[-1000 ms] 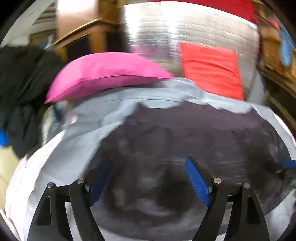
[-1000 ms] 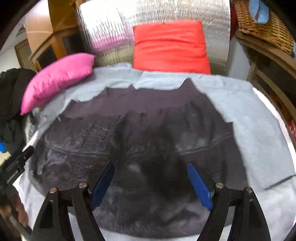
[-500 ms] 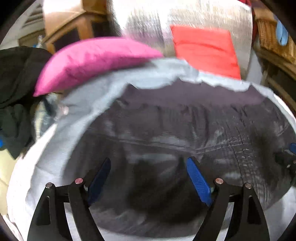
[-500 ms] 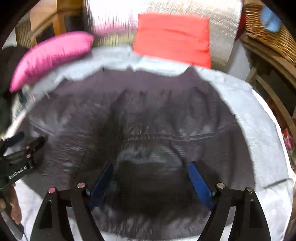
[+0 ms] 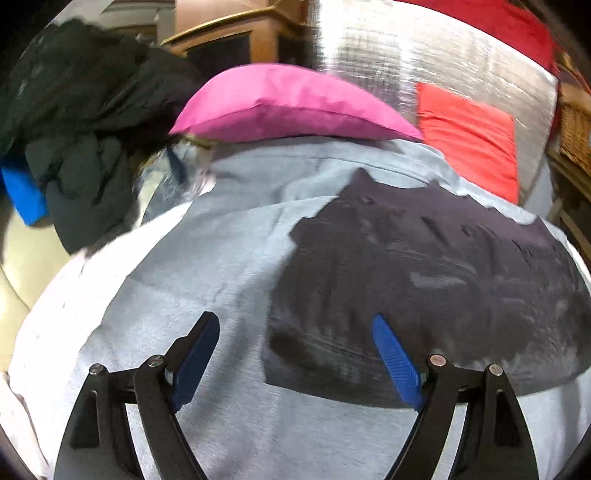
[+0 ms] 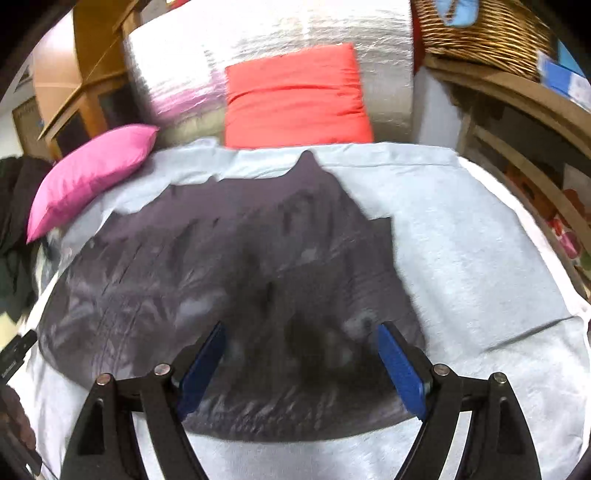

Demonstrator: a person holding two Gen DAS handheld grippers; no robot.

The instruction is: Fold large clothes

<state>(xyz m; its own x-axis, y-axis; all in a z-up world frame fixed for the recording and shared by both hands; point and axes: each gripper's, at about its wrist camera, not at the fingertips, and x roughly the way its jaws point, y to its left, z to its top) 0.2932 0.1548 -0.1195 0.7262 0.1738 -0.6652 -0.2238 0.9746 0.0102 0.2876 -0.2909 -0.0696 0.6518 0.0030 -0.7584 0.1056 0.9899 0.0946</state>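
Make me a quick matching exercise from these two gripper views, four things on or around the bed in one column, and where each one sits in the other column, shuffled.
Things
1. dark garment
2. pink pillow
3. red cushion
4. wicker basket

Places
A. up on the wooden shelf at the right
B. spread flat on the grey sheet
C. leaning on the silver backing
D. at the sheet's far left corner

Pairs: 1-B, 2-D, 3-C, 4-A
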